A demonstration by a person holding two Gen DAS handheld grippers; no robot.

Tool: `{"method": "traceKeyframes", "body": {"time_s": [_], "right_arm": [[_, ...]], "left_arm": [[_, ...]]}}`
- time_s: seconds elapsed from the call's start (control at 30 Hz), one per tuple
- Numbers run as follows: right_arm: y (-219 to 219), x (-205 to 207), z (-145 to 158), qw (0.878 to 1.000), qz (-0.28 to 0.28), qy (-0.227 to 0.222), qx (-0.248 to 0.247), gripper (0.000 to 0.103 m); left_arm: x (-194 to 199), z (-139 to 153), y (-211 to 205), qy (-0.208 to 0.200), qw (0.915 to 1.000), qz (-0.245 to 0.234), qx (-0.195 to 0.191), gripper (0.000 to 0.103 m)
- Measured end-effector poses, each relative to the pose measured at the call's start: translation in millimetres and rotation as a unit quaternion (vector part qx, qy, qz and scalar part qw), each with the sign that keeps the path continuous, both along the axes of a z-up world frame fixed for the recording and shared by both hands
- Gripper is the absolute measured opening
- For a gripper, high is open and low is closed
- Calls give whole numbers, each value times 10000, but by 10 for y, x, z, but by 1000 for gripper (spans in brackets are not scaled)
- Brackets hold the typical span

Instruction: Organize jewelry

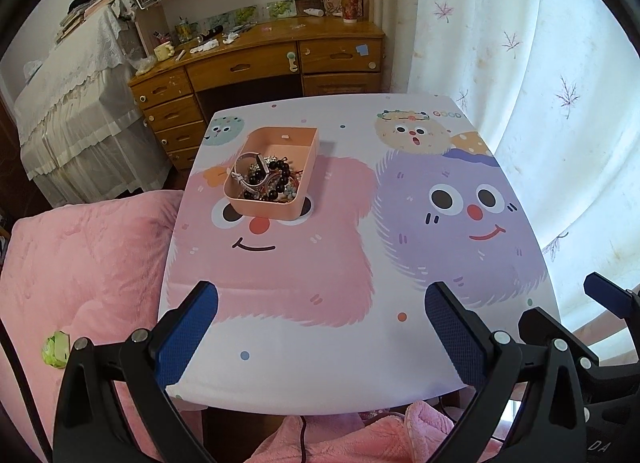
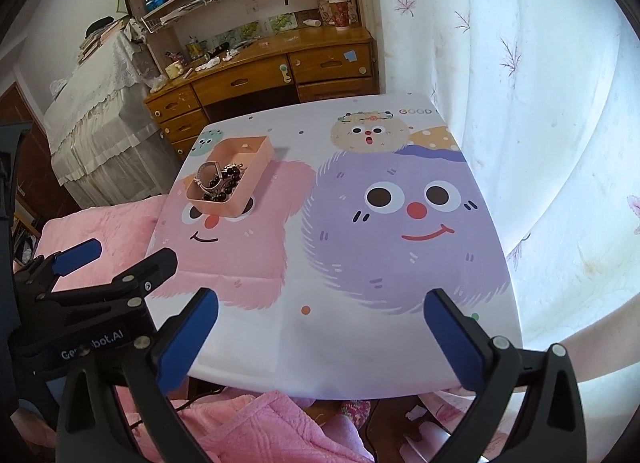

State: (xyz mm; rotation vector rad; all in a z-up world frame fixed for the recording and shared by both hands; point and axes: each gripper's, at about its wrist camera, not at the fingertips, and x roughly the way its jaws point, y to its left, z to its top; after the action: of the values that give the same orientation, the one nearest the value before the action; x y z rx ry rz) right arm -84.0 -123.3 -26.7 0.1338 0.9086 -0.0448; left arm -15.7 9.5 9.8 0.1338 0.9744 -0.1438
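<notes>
Both tools (image 1: 320, 327) (image 2: 320, 329) gape empty, well short of the jewelry box (image 1: 274, 171).

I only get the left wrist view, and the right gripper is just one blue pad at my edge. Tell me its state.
Observer: The right gripper is open wide with nothing between its fingers, above the near edge of the table.
Operator: Now check my left gripper from the side.
Observer: The left gripper is open and empty, by the table's near left corner, well short of the peach box.
Operator: Report the floor under the near edge.
Observer: Small white scraps lie there.
</notes>
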Motion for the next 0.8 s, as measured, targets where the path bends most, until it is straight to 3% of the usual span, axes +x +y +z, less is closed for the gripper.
{"method": "traceKeyframes", "body": {"time_s": [0.8], "right_arm": [[-59,42,11,10000,-9,2,14,103]], "left_arm": [[11,1,-104,-59,9999,-2,92,102]]}}
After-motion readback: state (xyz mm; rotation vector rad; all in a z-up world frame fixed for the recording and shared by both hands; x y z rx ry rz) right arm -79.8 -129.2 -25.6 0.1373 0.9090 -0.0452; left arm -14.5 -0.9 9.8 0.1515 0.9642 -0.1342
